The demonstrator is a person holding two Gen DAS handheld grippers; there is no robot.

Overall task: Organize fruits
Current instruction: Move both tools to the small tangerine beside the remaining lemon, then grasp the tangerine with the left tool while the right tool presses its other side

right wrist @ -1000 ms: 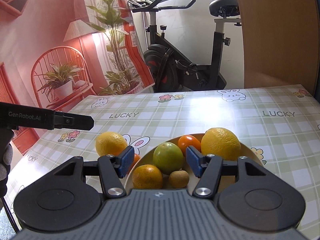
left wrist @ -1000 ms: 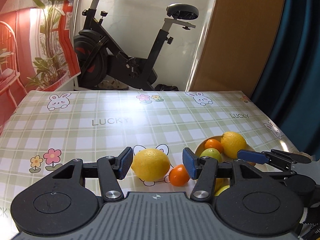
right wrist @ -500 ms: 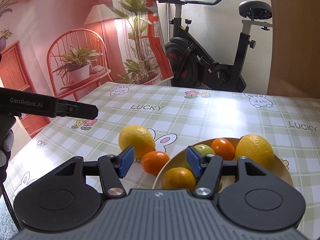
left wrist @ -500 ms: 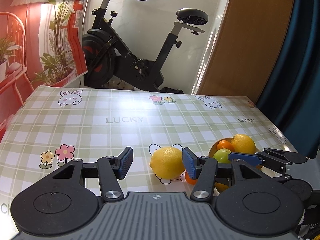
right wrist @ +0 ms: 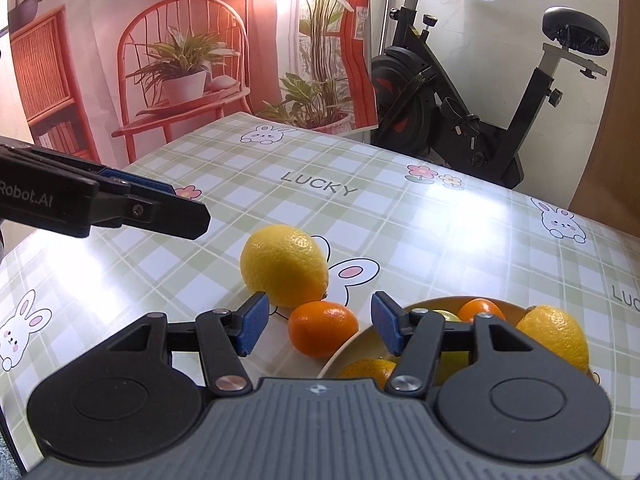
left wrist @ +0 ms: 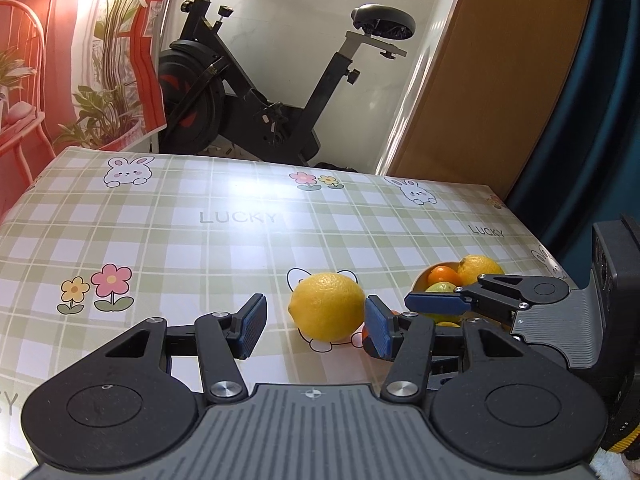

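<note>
Your table (left wrist: 168, 216), under its checked cloth, carries a bowl (right wrist: 352, 350) near its right edge, and in the bowl sit a lemon (right wrist: 554, 336), a green fruit (left wrist: 439, 288) and two oranges. A second lemon (right wrist: 285, 266) lies loose on the cloth left of the bowl, near the table's middle, with a small orange (right wrist: 323, 328) touching it and just beside the bowl's rim. Your left gripper (left wrist: 316, 330) hangs with jaws apart and empty, the loose lemon just ahead. Your right gripper (right wrist: 316, 324) also has its jaws apart, the small orange ahead of the gap, untouched.
</note>
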